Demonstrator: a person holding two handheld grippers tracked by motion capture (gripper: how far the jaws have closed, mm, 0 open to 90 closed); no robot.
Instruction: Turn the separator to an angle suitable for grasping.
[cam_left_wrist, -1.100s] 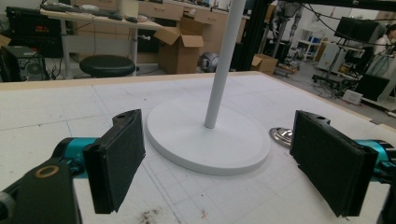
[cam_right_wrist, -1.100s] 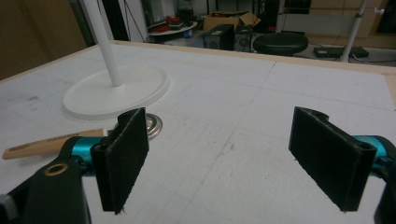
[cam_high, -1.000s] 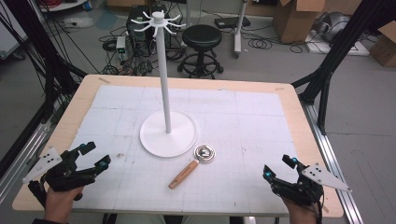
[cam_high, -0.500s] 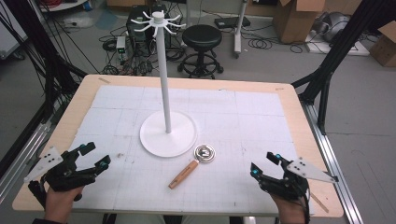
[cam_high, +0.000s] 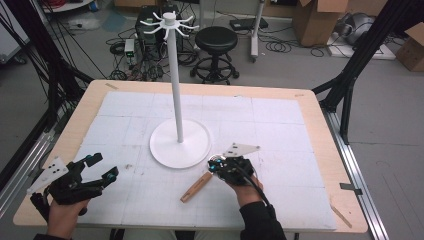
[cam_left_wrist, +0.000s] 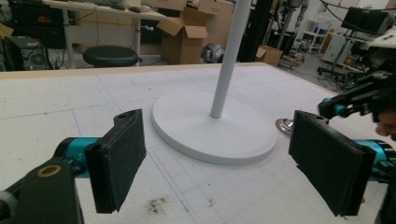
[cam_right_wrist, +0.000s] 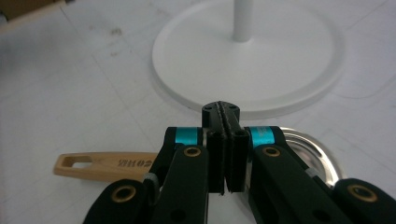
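A tall white stand with hooks on top (cam_high: 176, 75) rises from a round base (cam_high: 181, 145) in the middle of the table. Just right of the base lies a small metal scoop with a wooden handle (cam_high: 196, 187) (cam_right_wrist: 102, 164) and a shiny bowl (cam_right_wrist: 310, 154) (cam_left_wrist: 282, 125). My right gripper (cam_high: 216, 164) (cam_right_wrist: 221, 112) hovers over the spot where handle and bowl meet. Its jaws have just been closing and now stand shut, pad against pad, with nothing seen between them. My left gripper (cam_high: 104, 165) (cam_left_wrist: 217, 126) rests open near the front left, facing the base.
The table (cam_high: 320, 150) is wooden with a white gridded mat. A black stool (cam_high: 216, 40), cardboard boxes (cam_high: 320, 20) and cables stand on the floor behind. Black frame legs (cam_high: 350, 75) flank both sides.
My right gripper has swept left from the front right corner to the scoop beside the stand's base, and its jaws have gone from open to shut. The left gripper has stayed put.
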